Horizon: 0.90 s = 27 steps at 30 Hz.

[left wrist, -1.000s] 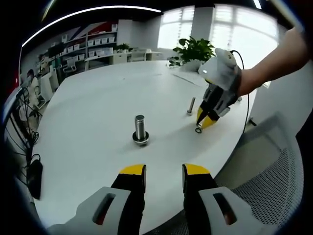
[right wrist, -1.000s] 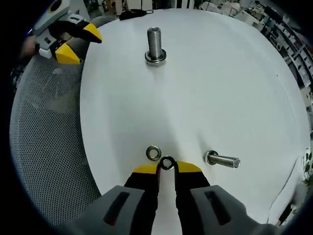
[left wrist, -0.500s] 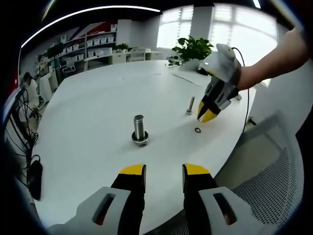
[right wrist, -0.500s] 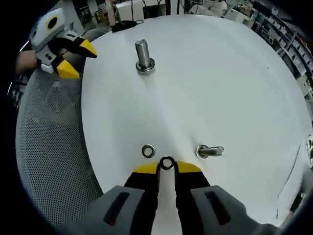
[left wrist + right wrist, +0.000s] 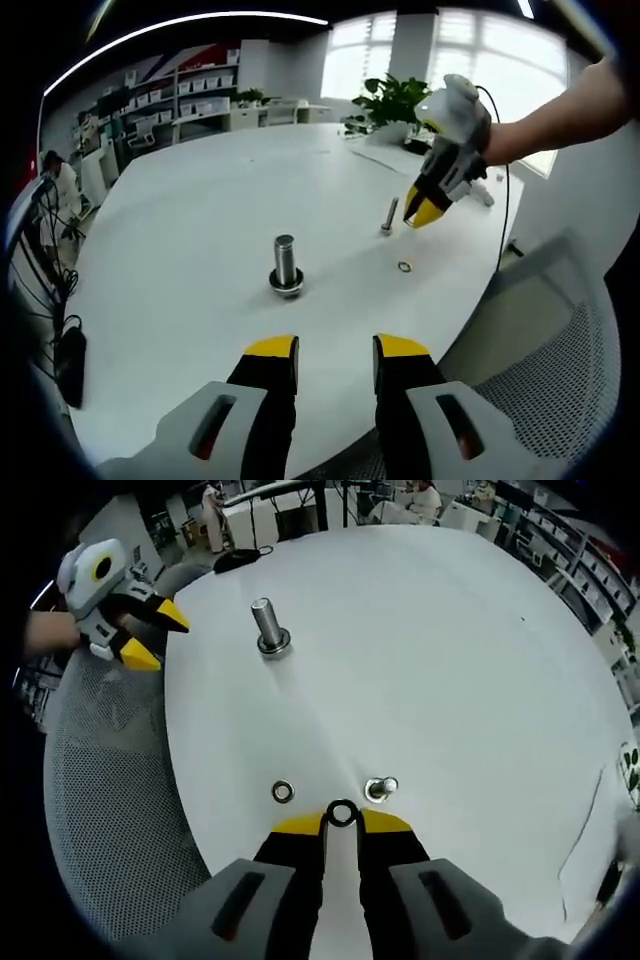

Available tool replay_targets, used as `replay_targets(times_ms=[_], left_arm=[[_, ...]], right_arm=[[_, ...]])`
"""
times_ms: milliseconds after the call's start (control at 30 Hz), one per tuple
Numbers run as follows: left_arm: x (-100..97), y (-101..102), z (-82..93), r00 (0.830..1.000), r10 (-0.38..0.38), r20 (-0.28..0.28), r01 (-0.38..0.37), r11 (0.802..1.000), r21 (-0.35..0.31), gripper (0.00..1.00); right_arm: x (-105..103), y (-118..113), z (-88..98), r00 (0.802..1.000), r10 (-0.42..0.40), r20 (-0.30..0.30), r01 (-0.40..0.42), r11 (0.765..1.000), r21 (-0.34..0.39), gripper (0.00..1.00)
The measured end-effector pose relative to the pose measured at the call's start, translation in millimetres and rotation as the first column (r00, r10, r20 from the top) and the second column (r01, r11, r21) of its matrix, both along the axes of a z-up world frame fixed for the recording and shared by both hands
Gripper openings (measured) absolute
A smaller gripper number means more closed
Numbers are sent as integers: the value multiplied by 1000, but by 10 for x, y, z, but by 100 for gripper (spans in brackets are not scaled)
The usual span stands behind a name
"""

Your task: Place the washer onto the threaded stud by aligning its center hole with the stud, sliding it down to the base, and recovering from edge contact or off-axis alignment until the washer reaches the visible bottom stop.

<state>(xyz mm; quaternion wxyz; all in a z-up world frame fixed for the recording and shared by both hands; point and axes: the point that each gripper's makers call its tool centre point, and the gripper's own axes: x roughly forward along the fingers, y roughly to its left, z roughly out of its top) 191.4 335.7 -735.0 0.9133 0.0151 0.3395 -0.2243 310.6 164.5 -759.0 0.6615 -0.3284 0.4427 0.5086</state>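
— Between my right gripper's (image 5: 342,821) yellow tips sits a washer (image 5: 342,812), pinched tight above the white table (image 5: 450,660); a second washer (image 5: 283,791) lies below.
— And the upright stud (image 5: 266,626)?
— Well apart; my left gripper (image 5: 335,352) hangs parted, holding nothing.

The left gripper view looks from low at the near edge of the white counter (image 5: 180,200), level toward shelves and windows. The right gripper view looks steeply down on the counter (image 5: 450,660) from above. Both share the upright stud (image 5: 286,262) (image 5: 266,625), the loose washer (image 5: 404,267) (image 5: 283,792), the second stud (image 5: 389,216) (image 5: 380,789) and each other's tongs (image 5: 426,213) (image 5: 150,635).
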Motion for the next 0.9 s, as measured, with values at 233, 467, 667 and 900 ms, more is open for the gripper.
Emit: replay_targets(times_ms=[233,467,667,900], left_arm=[[5,-2,2,1000,0,2,0,1000,0,28],[9,2,16,1000,5,6,-5,1000,-3,28],[10,4,17,1000,5,7,-5,1000,-2,28],[7,-6,9,1000,-2,7,2,1000,0,28]], right_arm=[[97,-35,84,999,9,31,-8,1000,-17,14],[138,-38,180,999,-4,40,4,1000,-3,14],[182,53,267,997,12,81,-13,1000,17,14],[228,91,250,996,18,92,-19,1000,11,14]])
